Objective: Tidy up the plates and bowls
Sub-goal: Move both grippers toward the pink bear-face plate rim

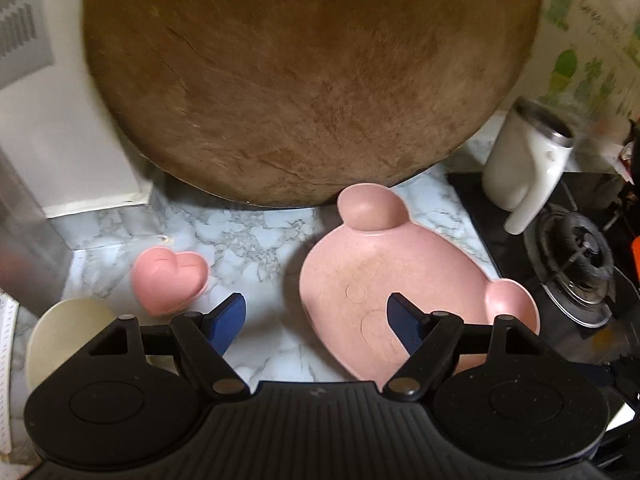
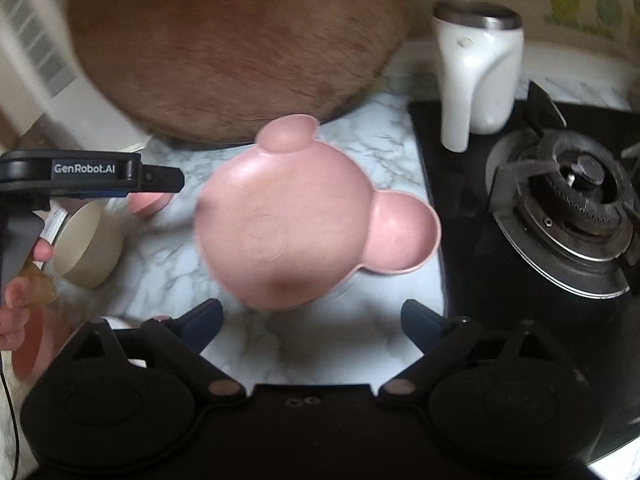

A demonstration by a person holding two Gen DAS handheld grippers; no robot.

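A big round wooden chopping board (image 1: pixel 304 76) leaned upright at the back of the marble-patterned counter (image 1: pixel 248 236), its lower edge on the surface. Right of it stood a white mug with a steel rim (image 2: pixel 476 76) on the black stove top (image 2: pixel 460 184), near the gas burner (image 2: pixel 576 208). A white vented appliance (image 1: pixel 24 28) sat far left.

One legible label: "GenRobot.AI"

White print on a dark plate on the side of the left gripper (image 2: pixel 162 178) body, seen in right wrist view, upper left. Wall sheet (image 1: pixel 600 28) w/ green cactus pics has handwriting-style script in left wrist view, too blurred to read. No other text, nos. or brands legible on either view.
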